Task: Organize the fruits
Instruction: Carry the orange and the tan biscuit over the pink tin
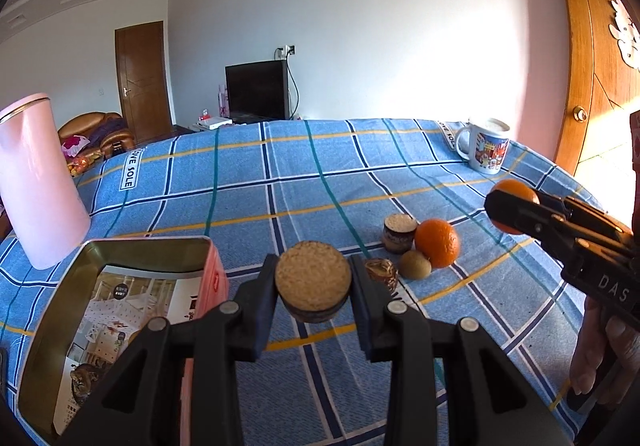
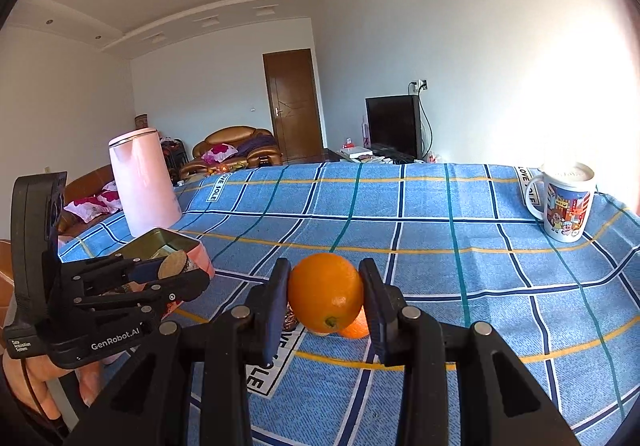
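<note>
The left gripper's fingers pinch a round tan-topped puck above the checked desk beside an open tin, while the right gripper's fingers clamp an orange above another orange.

Home living rm, sofa, TV, wood door, cloth-covered table

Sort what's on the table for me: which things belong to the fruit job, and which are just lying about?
Job:
- orange in right gripper
- second orange on cloth
- kiwi
- tin, open
- round block in left gripper; fruit or not, unclear

Lying about:
- mug
- pink kettle
- small jar
- brown lump
</note>
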Available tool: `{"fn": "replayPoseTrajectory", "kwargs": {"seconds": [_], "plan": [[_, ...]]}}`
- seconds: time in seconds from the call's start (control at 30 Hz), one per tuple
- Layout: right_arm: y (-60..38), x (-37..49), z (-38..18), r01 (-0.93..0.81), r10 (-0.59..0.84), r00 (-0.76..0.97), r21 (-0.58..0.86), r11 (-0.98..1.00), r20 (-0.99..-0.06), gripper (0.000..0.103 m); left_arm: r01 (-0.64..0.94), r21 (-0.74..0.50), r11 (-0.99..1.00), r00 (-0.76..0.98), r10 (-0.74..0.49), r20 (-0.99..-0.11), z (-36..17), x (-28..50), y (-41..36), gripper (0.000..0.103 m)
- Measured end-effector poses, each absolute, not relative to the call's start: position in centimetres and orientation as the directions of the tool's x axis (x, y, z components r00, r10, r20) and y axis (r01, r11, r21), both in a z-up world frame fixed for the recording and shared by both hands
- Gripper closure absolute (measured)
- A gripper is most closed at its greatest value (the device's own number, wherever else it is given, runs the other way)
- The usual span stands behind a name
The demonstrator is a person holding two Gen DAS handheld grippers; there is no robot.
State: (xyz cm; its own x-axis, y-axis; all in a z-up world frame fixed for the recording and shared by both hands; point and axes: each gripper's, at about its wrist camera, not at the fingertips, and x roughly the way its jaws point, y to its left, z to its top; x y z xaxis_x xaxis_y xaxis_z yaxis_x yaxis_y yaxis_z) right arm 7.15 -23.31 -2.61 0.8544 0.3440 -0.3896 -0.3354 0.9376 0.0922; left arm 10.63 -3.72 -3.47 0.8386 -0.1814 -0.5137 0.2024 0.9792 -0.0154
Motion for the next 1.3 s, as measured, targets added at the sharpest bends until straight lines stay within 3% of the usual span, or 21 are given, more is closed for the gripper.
{"fn": "replayPoseTrajectory", "kwargs": {"seconds": [0.77,1.3], "plan": [[-22.8,5.3,-1.9,-0.365,0.355,0.883,0.028,0.931,-0.306,0.066,0.154,-0.001,0.988,0.909,-0.142,-0.392,-2.4,8.2,-3.1,0.067],[-17.4,6.8,-0.7,-0.494,0.482,0.795,0.066,0.867,-0.367,0.066,0.086,-0.049,0.995,0.906,-0.098,-0.411,-1.9,7.0,1.5,0.067]]}}
